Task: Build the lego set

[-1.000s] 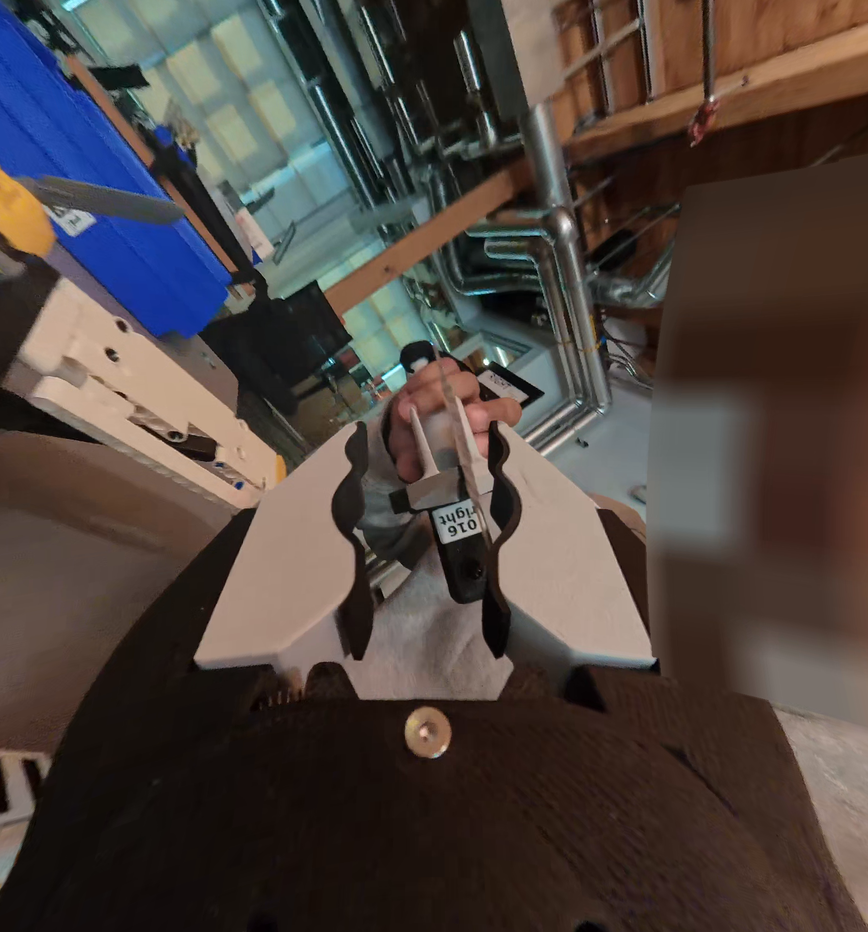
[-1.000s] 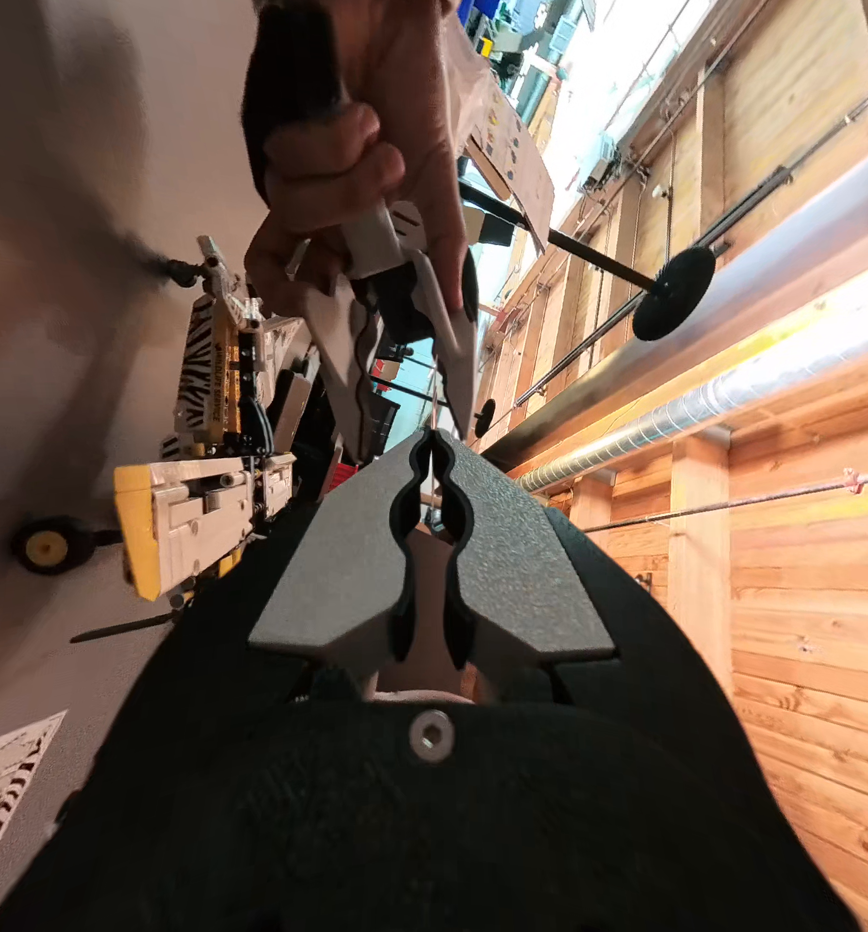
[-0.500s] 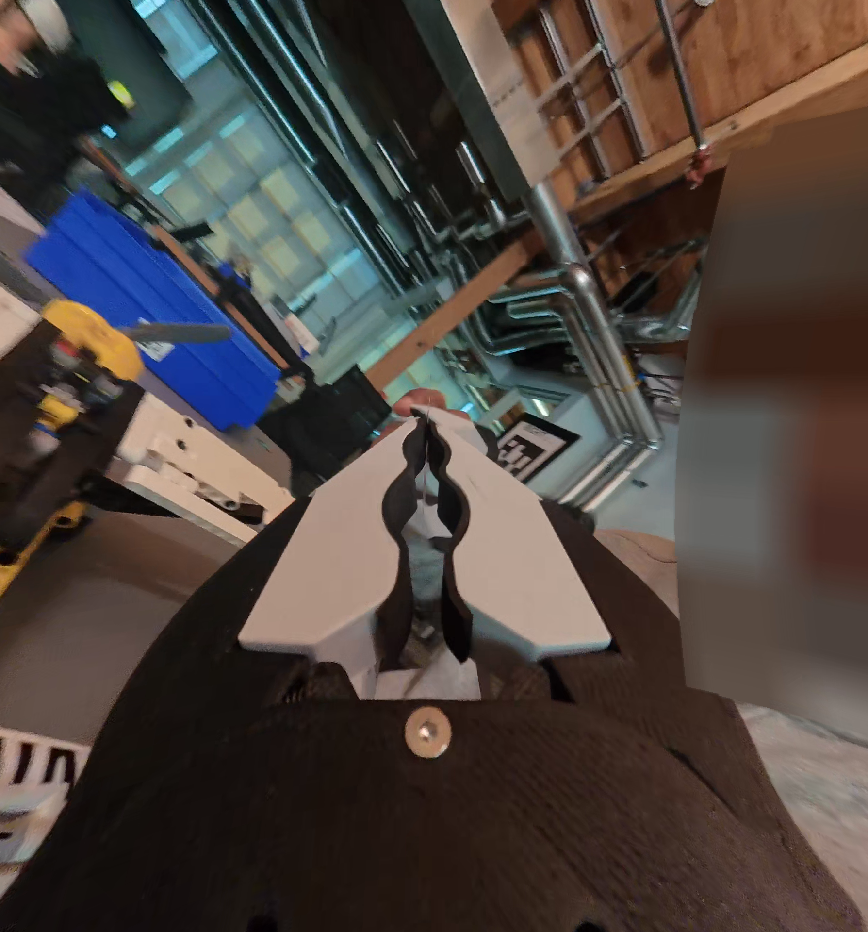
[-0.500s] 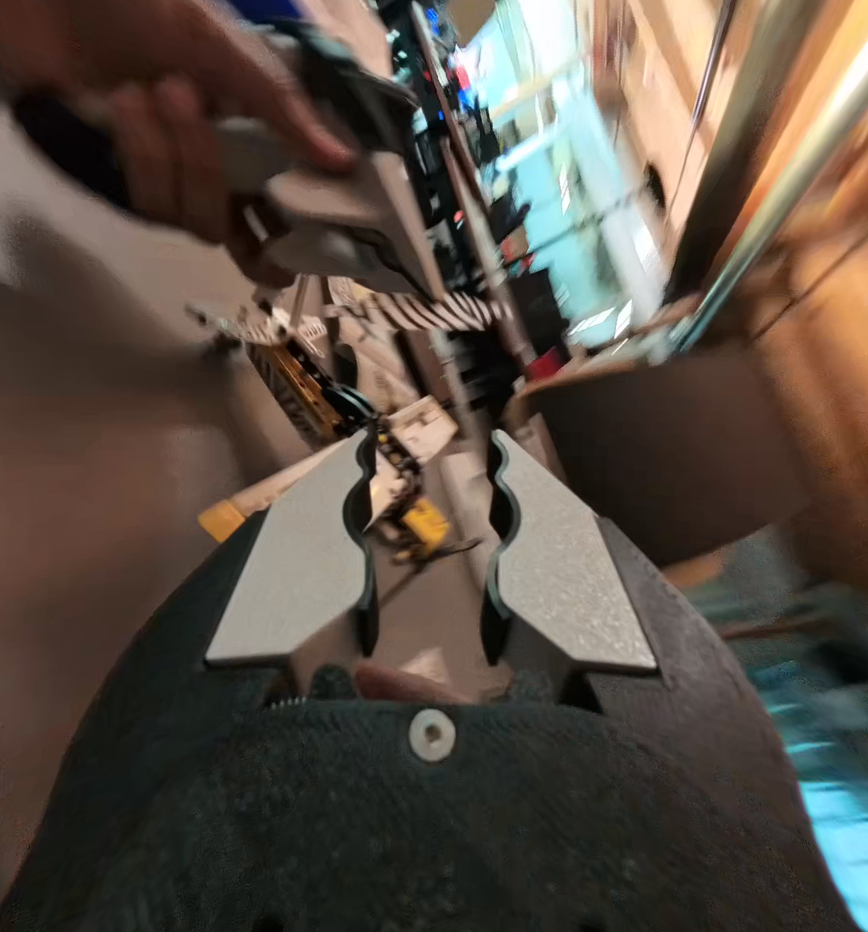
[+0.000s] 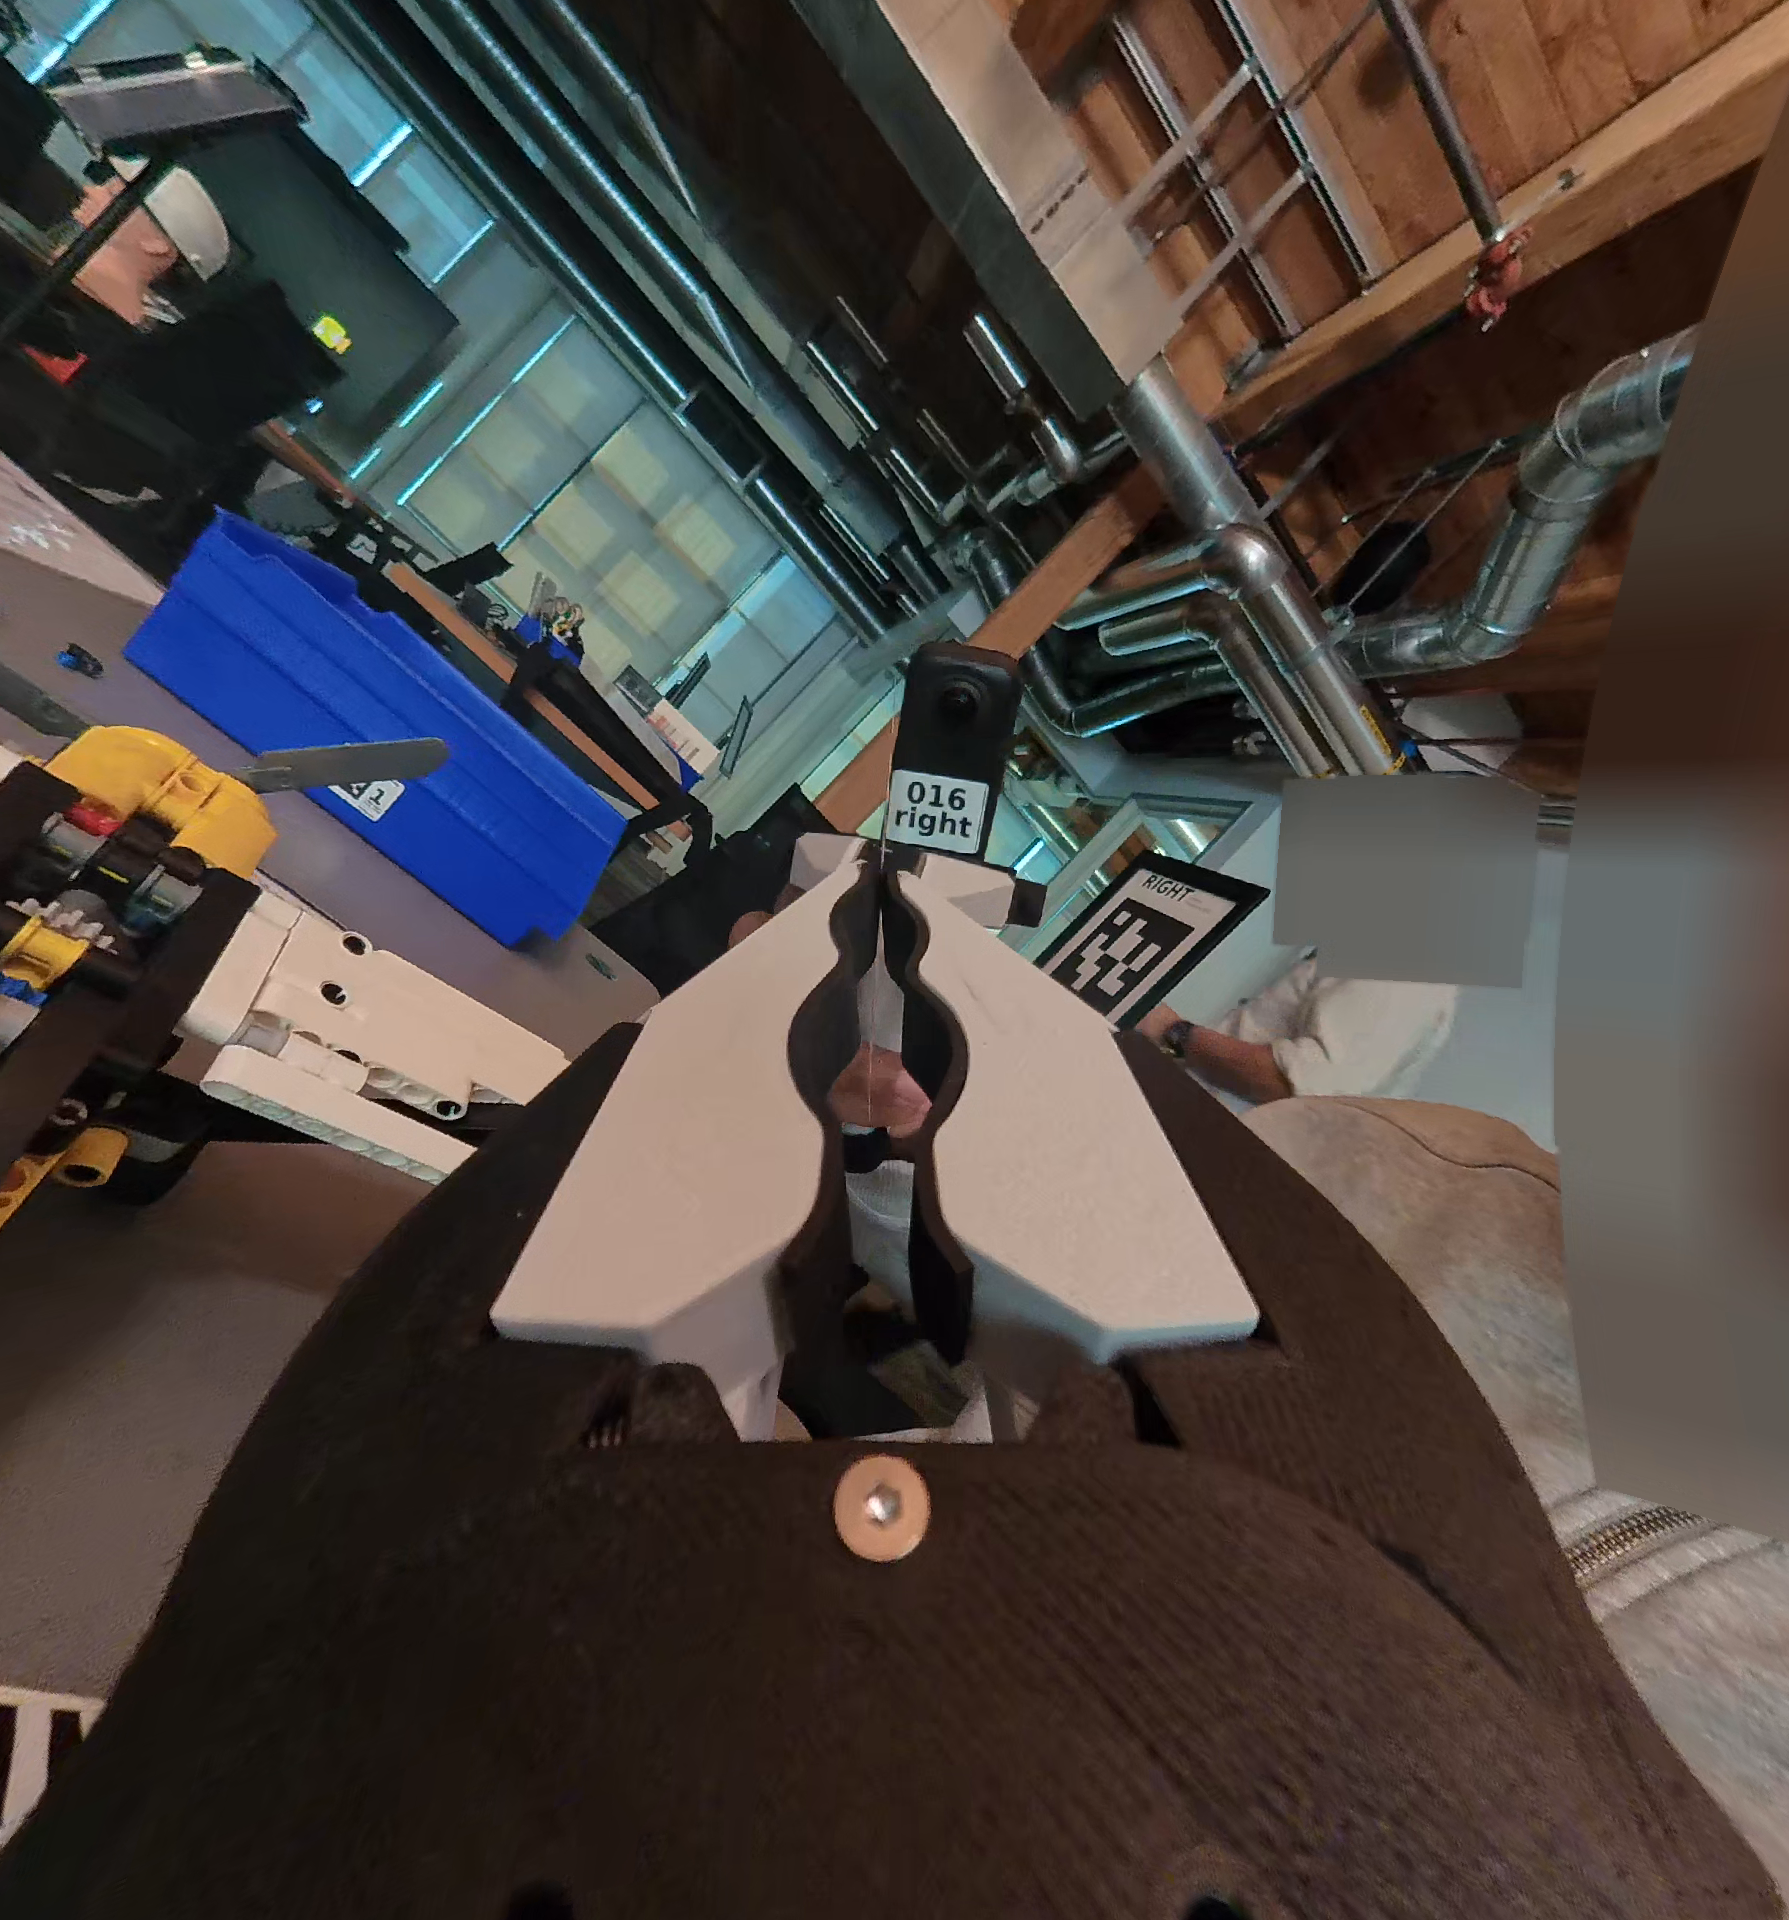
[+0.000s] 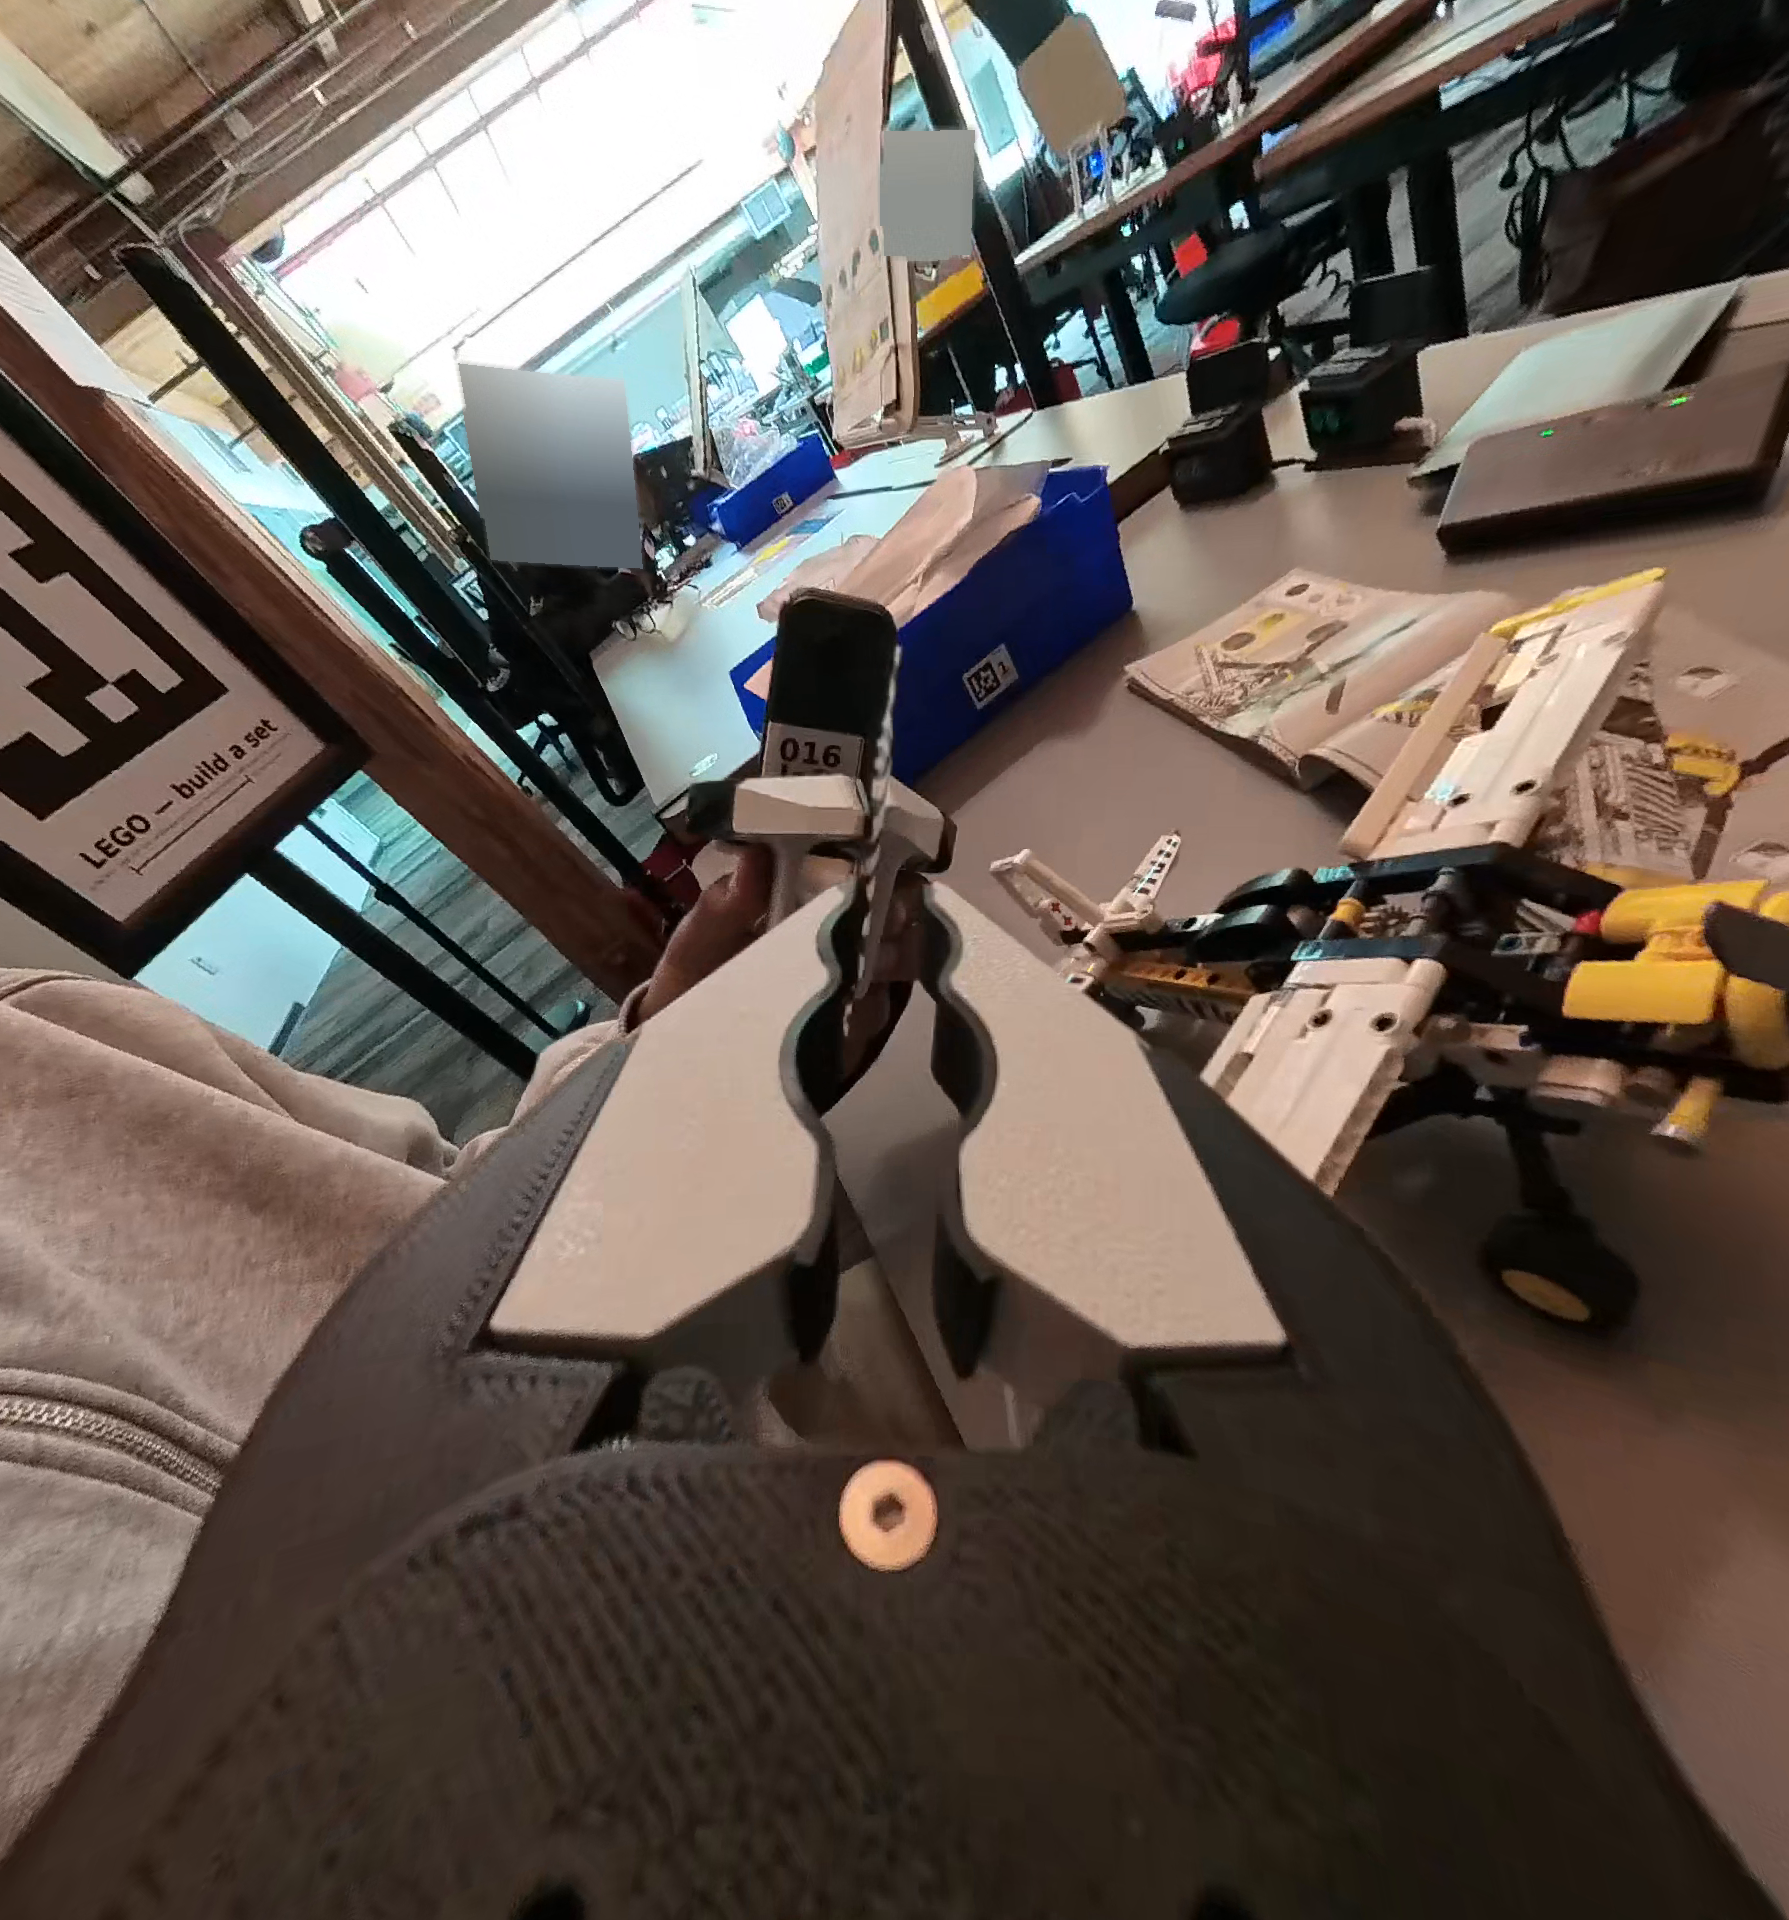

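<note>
A thin black-and-white striped sticker strip (image 6: 874,831) hangs between both grippers; in the left wrist view it shows edge-on as a fine line (image 5: 874,1023). My left gripper (image 5: 882,883) is shut on the strip, and it faces me in the right wrist view (image 6: 833,821). My right gripper (image 6: 877,912) has its jaws a narrow gap apart around the strip. The half-built yellow, white and black lego plane (image 6: 1492,966) stands on the grey table (image 6: 1648,1558) to the right, and at the left in the left wrist view (image 5: 142,935).
An open instruction booklet (image 6: 1337,665) lies behind the plane. Blue bins (image 6: 973,613) (image 5: 350,686) stand farther back. A framed marker board (image 6: 59,644) stands at the left. A dark flat box (image 6: 1617,457) is at the far right. A grey sleeve (image 6: 142,1247) is close. Both grippers' tips are close together, under 4 cm apart.
The left gripper closed on the strip that the right gripper first held. The right gripper opened, swung round toward the table, and its jaws have now narrowed around the strip.
</note>
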